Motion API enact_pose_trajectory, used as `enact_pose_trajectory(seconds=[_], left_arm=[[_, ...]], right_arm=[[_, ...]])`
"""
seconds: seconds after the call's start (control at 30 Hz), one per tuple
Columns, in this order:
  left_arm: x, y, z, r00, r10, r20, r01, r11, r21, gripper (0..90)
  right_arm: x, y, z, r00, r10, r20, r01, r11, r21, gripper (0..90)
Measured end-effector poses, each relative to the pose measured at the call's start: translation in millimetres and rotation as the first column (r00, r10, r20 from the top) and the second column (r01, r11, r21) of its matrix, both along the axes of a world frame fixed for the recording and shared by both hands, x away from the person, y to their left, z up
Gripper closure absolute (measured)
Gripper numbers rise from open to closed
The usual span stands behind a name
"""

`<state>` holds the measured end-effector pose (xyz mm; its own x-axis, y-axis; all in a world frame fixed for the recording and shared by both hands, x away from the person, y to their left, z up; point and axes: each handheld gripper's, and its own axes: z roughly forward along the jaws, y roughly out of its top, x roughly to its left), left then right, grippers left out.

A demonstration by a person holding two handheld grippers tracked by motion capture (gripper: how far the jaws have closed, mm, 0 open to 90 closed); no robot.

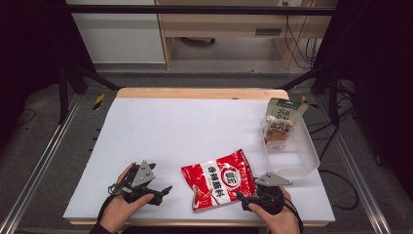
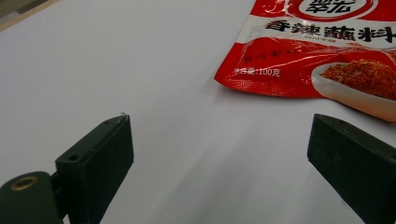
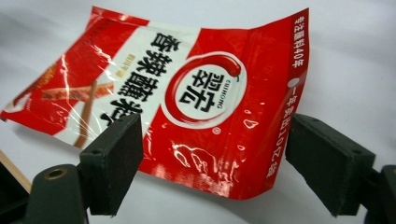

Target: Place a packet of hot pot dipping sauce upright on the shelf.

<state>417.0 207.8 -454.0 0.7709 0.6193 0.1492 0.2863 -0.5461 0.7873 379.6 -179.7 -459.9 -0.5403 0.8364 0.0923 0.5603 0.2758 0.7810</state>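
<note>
Right tool [image 1: 249, 197] is being held released at the near right of the bench [image 1: 160, 131], jaws spread wide. In the right gripper view the red seasoning pouch [image 3: 187, 102] is being framed between the two jaws, its near edge lifting off the surface; whether either jaw is touching the foil cannot be told. Left tool [image 1: 163, 191] is likewise being held released, jaws wide apart over bare white surface, pointing toward the pouch and apart from it.

The pouch [image 1: 219, 179] is lying flat near the front edge, between the two tools, closer to the right one. In the left gripper view the pouch [image 2: 322, 51] is being cut off by the top and right edges; "100" followed by a Chinese character is being read on its lower strip, beside a picture of red powder on a spoon. In the right gripper view large Chinese characters and a round chili logo with small lettering reading roughly "CUIHONG" are being shown; the small side print is too glare-washed to be read fully.

Farther right, a clear plastic bin [image 1: 306, 161] is sitting at the bench's right edge, with a green-topped packet [image 1: 280, 122] standing at its far end. Its print is too small to be read. Nothing is lying between the tools and the pouch.
</note>
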Motion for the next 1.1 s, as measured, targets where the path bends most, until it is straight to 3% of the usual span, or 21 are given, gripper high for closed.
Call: enact_pose_trajectory(seconds=[0.17, 0.33, 0.53, 0.83, 1.1], left_arm=[[-0.1, 0.0, -0.1, 1.0000, 0.000, 0.000, 0.000, 1.0000, 0.003, 7.0], [0.0, -0.2, -0.5, 1.0000, -0.001, -0.002, 0.001, 1.0000, 0.004, 7.0], [-0.3, -0.5, -0.5, 1.0000, -0.005, -0.003, 0.005, 1.0000, 0.007, 7.0], [-0.2, -2.3, -1.5, 1.0000, -0.009, -0.005, 0.009, 0.9999, 0.012, 7.0], [0.3, -3.3, -1.9, 0.9999, -0.012, -0.006, 0.012, 0.9998, 0.013, 7.1]], right_arm=[[-2.0, 1.3, -0.9, 0.9997, -0.012, -0.021, 0.012, 1.000, -0.018, 24.0], [-3.9, -0.5, -0.9, 0.9993, -0.010, -0.037, 0.010, 1.000, -0.003, 29.5], [-4.3, -1.1, -2.4, 0.9988, -0.024, -0.042, 0.023, 1.000, -0.014, 29.9], [6.6, -2.6, -4.9, 0.9962, -0.063, -0.060, 0.064, 0.998, 0.021, 30.6], [15.6, -1.3, -8.8, 0.9921, -0.080, -0.097, 0.077, 0.997, -0.031, 50.5]])
